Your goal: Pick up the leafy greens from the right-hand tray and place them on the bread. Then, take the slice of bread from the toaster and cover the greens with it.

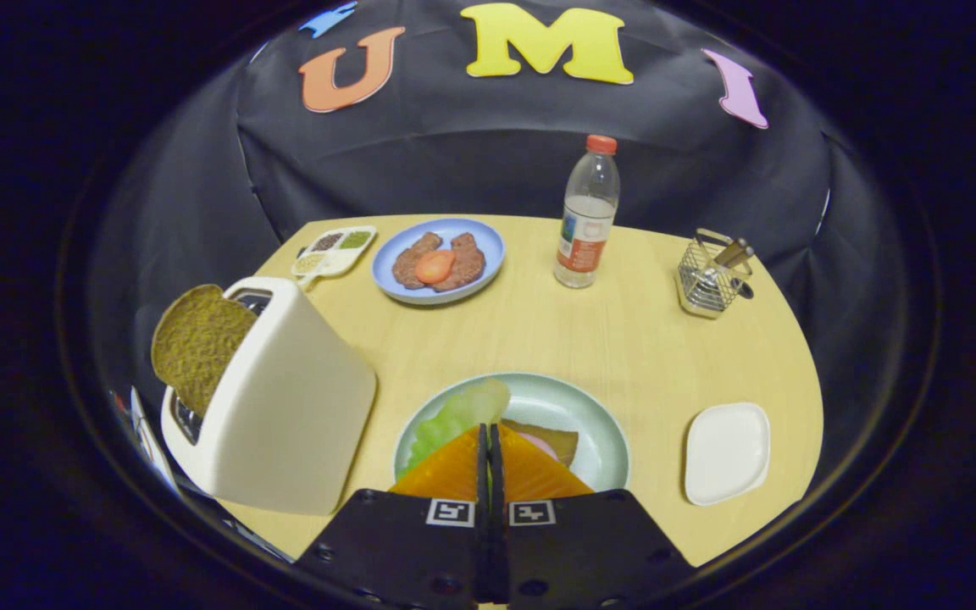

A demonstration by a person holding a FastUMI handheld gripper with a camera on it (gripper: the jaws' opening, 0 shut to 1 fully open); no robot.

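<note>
- Lying on the pale green round plate [602,424], the crinkled light green leafy greens [454,415] sit just ahead of the gripper [489,440], beside a brown bread slice [560,440].
- Its 2 fingers are pressed together, holding nothing I can see.
- Standing in the white toaster [285,407], the speckled brown bread slice [196,343] is best pinched by its exposed upper edge and lifted straight.
- Beyond, the clear plastic bottle [587,216] has a label too small to read.
</note>
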